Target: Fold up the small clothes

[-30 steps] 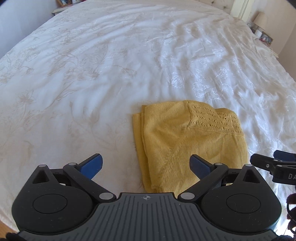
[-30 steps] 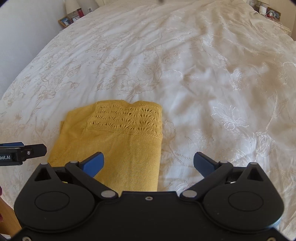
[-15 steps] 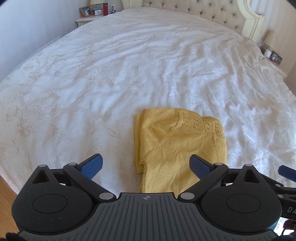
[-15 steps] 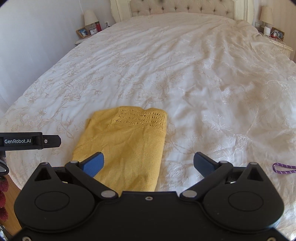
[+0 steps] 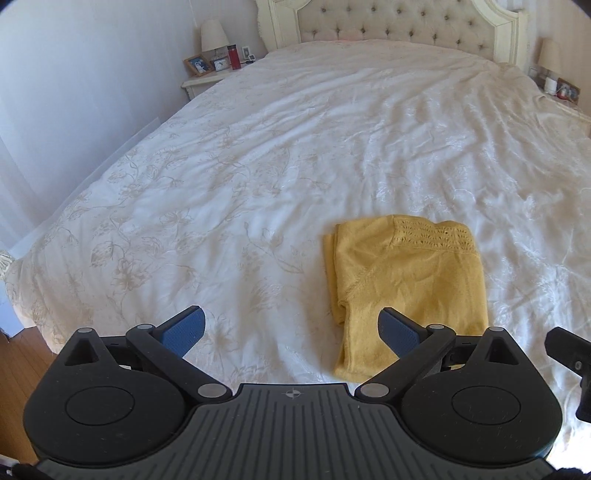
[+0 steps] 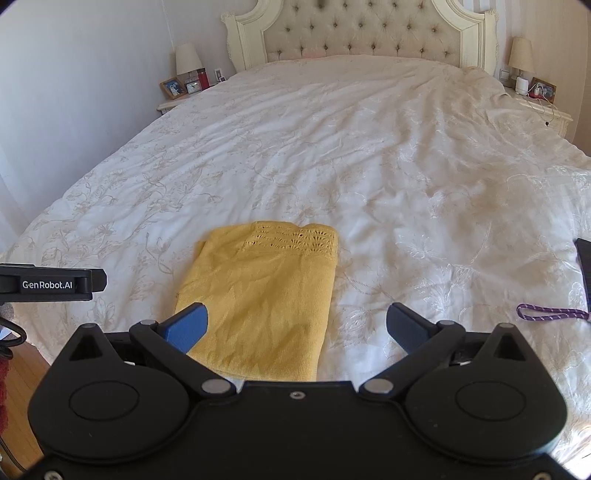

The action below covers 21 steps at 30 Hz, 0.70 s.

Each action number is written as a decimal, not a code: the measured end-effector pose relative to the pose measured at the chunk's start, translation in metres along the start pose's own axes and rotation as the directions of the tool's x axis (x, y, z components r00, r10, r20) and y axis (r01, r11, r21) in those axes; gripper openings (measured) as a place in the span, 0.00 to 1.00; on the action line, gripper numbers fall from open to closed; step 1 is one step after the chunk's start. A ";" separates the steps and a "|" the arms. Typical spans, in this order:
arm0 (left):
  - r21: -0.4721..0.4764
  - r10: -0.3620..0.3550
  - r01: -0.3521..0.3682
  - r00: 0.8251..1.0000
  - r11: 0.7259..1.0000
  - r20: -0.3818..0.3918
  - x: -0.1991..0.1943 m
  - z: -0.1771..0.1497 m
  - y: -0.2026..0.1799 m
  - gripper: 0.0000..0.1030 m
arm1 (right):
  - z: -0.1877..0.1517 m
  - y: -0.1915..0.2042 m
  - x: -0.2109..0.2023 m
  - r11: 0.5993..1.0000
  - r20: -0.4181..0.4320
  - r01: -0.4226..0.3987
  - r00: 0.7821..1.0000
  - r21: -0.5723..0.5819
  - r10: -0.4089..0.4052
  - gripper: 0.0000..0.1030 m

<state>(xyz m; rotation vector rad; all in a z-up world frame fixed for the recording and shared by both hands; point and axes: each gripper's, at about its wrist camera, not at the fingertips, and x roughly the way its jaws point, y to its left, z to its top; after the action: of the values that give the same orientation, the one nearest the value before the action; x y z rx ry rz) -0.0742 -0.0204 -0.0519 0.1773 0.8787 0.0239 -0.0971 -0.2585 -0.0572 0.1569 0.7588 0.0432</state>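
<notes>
A folded yellow knit garment [image 5: 406,280] lies flat on the white bedspread [image 5: 258,184] near the foot of the bed, lace-knit band at its far end. It also shows in the right wrist view [image 6: 266,295]. My left gripper [image 5: 291,328] is open and empty, held back above the bed's near edge, the garment ahead to its right. My right gripper [image 6: 295,325] is open and empty, the garment ahead and slightly left. Neither touches the cloth.
A tufted headboard [image 6: 362,33] stands at the far end, with nightstands, lamps and photo frames on both sides [image 6: 184,85]. A purple cord [image 6: 550,315] and a dark object [image 6: 583,266] lie on the bed at right. Wooden floor [image 5: 18,369] shows at left.
Both grippers have pulled back and up from the garment, so more of the bed and the headboard shows. The garment has not moved. Both stay open.
</notes>
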 end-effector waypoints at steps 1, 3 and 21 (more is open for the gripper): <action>-0.003 -0.023 0.023 1.000 1.000 0.003 -0.003 -0.002 0.001 0.98 | -0.001 0.000 -0.003 1.000 0.004 0.000 1.000 -0.002 0.000 0.99; -0.014 -0.048 0.048 0.999 0.999 0.001 -0.007 -0.006 0.002 0.98 | -0.002 0.000 -0.009 1.000 0.010 -0.003 1.000 0.002 0.003 0.99; -0.054 -0.133 0.131 0.990 0.990 -0.045 -0.017 -0.027 -0.002 1.00 | -0.007 -0.007 -0.037 0.998 0.043 0.005 0.999 0.060 -0.008 0.99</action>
<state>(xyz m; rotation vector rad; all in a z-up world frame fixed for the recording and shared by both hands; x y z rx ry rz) -0.1060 -0.0200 -0.0562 0.0710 0.9361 -0.0733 -0.1292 -0.2682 -0.0381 0.2116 0.7176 0.0106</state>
